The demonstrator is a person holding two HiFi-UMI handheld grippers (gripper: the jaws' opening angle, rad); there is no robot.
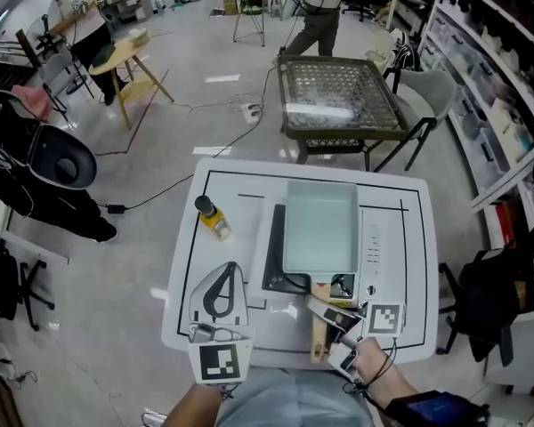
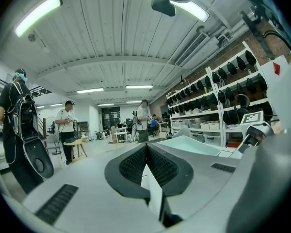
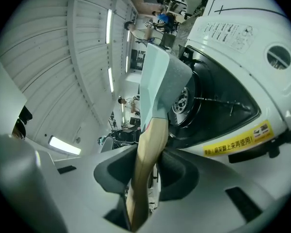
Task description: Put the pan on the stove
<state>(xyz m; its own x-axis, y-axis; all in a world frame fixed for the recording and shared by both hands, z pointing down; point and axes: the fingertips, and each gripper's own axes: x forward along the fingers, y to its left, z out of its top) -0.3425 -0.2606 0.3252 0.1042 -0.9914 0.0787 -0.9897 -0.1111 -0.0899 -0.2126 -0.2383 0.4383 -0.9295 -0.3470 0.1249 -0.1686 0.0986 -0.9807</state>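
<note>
A pale teal rectangular pan (image 1: 320, 225) lies over the black burner top of a white portable stove (image 1: 375, 254) on the white table (image 1: 222, 178). Whether the pan rests on the burner I cannot tell. Its wooden handle (image 1: 318, 338) points toward me, and my right gripper (image 1: 327, 313) is shut on it. In the right gripper view the handle (image 3: 146, 166) runs between the jaws up to the pan (image 3: 157, 79), with the stove (image 3: 223, 98) to its right. My left gripper (image 1: 232, 272) hovers over the table's near left, shut and holding nothing; its jaws (image 2: 146, 145) meet at the tips.
A small bottle of yellow liquid (image 1: 212, 217) stands on the table left of the stove. Behind the table stands a wire-mesh table (image 1: 338, 96) with a grey chair (image 1: 427, 92) beside it. Shelving (image 1: 489, 69) lines the right, and people stand farther back.
</note>
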